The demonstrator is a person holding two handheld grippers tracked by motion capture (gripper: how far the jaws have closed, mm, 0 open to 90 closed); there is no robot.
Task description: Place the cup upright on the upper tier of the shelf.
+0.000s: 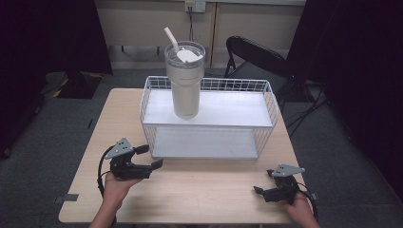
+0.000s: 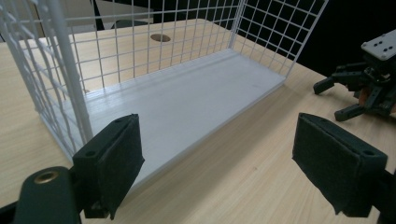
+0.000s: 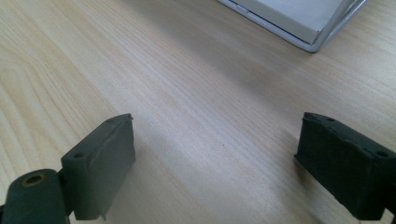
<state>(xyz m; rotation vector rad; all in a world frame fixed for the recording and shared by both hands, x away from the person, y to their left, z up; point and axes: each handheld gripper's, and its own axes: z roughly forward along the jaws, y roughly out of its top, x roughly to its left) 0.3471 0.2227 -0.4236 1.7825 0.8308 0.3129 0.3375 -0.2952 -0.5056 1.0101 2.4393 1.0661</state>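
A beige tumbler (image 1: 185, 85) with a clear lid and a white straw stands upright on the top shelf of a white wire rack (image 1: 209, 125) at the table's middle back. My left gripper (image 1: 151, 156) is open just off the rack's front left corner, pointing right. In the left gripper view its jaws (image 2: 217, 172) stand wide apart with nothing between them, facing the bare lower shelf (image 2: 187, 102). My right gripper (image 1: 263, 181) is open near the table's front right, also seen from the left gripper (image 2: 369, 88). Its jaws (image 3: 215, 168) hover over bare wood.
The light wooden table (image 1: 199, 190) carries the rack; the rack's front corner (image 3: 308, 28) lies ahead of the right gripper. A black folding chair (image 1: 256, 57) stands behind the table at the right. Dark curtains hang on both sides. A round hole (image 2: 160, 37) marks the tabletop behind the rack.
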